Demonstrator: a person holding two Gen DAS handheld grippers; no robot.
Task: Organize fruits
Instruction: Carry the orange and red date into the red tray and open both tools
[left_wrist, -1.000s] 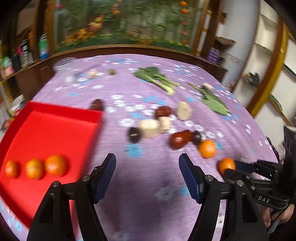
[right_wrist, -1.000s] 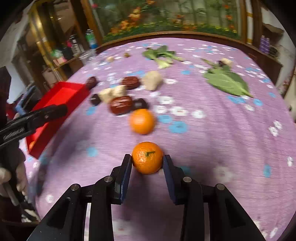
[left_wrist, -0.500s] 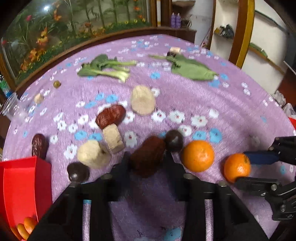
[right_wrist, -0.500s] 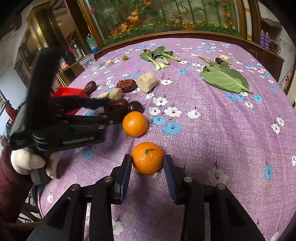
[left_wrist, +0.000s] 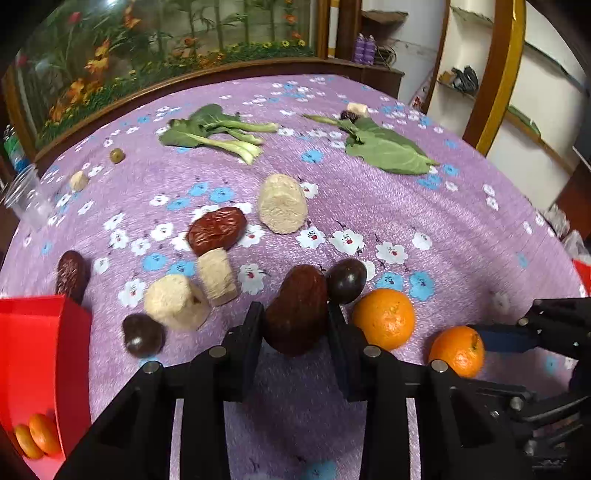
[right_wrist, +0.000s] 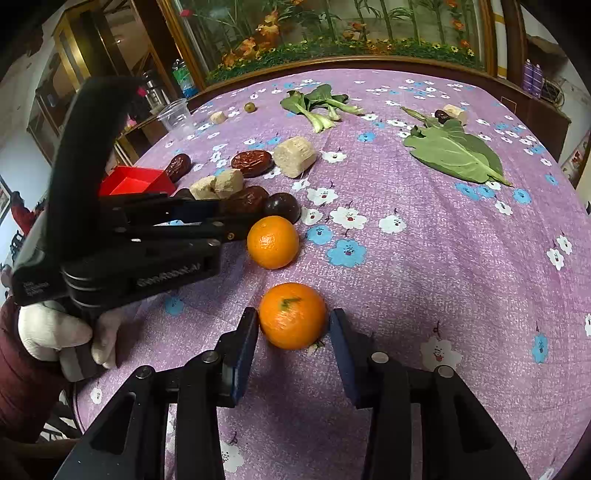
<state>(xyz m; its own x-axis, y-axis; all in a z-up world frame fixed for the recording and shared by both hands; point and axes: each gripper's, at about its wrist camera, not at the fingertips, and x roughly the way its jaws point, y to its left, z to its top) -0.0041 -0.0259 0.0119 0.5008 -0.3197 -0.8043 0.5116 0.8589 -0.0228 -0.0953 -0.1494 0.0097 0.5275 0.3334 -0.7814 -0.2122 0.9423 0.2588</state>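
Observation:
My left gripper is shut on a large dark red date lying on the purple flowered cloth; the gripper also shows in the right wrist view. A dark plum touches the date's right side. An orange lies just right of it. My right gripper has its jaws around a second orange, close on both sides with a small gap on the right, resting on the cloth. A red tray at lower left holds small oranges.
Other dates, pale cut root pieces and a dark fruit lie left of centre. Bok choy and a green leaf lie farther back. A clear plastic cup stands at the left edge.
My left gripper swung from over the tray to the middle of the table and closed on the large date. My right gripper stayed around its orange.

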